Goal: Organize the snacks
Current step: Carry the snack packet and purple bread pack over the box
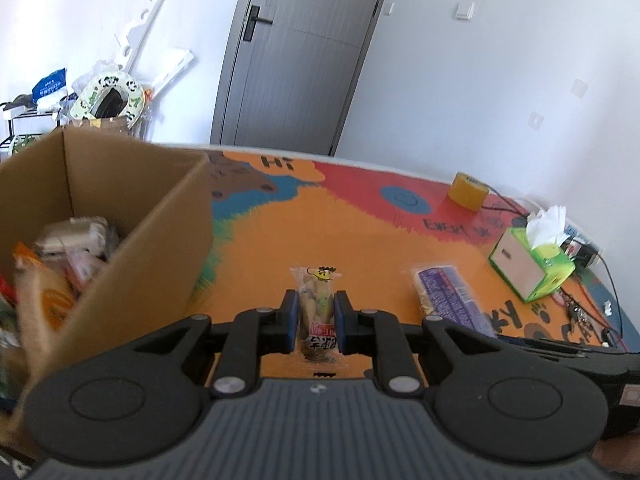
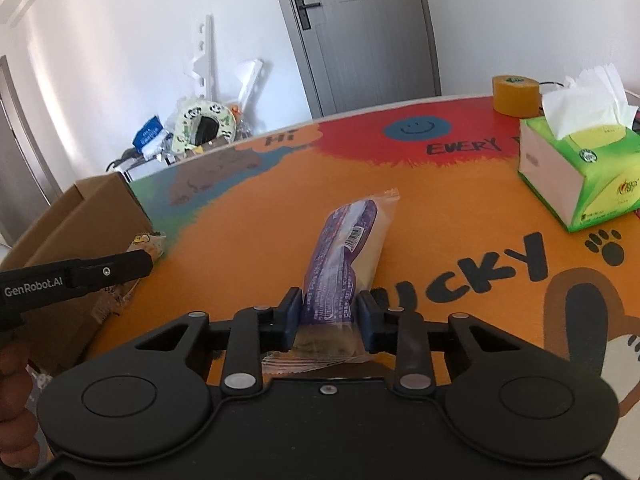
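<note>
Spanning the foreground, a cartoon-printed orange table [image 2: 260,240] fronts a grey door [image 2: 360,32].

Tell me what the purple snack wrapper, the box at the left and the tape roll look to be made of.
Purple snack wrapper: thin glossy plastic film, going by the glare and the crimped, serrated end seals.
Box: plain brown corrugated cardboard, matte, with raw cut edges.
Tape roll: yellowish, smooth-sided; probably plastic packing tape, though the look leaves it open.

The right gripper [image 2: 326,316] has its jaws clamped on a purple snack pack [image 2: 344,252] over the orange desk [image 2: 248,248]; a tissue box [image 2: 580,172] sits at the desk's right edge.
</note>
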The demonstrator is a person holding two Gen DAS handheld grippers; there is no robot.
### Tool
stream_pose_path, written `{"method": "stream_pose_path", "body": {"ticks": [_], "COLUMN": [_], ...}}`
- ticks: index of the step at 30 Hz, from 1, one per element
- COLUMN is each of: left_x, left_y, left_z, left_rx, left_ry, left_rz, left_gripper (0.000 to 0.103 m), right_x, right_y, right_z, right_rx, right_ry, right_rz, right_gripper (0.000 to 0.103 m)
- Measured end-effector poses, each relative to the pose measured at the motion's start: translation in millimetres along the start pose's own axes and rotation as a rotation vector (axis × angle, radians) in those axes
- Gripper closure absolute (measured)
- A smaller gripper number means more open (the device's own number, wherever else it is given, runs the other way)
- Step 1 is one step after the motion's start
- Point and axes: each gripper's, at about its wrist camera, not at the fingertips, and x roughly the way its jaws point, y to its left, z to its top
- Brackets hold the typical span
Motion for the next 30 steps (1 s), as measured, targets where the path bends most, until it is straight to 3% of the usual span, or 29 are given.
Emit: {"method": "stream_pose_path", "body": {"ticks": [14, 23, 30], "left_x": [-40.6, -65.2, -71.9], "left_y": [22.7, 51.7, 84.5], "left_z": [29.8, 49.4, 59.7], "left_rx": [-0.013, -0.05, -0.089], "left_ry": [-0.109, -0.18, -0.19], "left_rz": [0.002, 0.04, 0.082], "left_gripper": [0.085, 0.085, 0.085], "right_x": [-13.9, -19.7, -14.9], "right_y": [27.6, 58.4, 81.2], "right_z": [21.8, 46.5, 57.7], "right_rx": [0.028, 0.014, -0.002], "right_ry": [-0.085, -0.146, -0.164], "right_rz": [0.044, 0.107, 0.142], "right_gripper": [0.075, 0.076, 0.076]}}
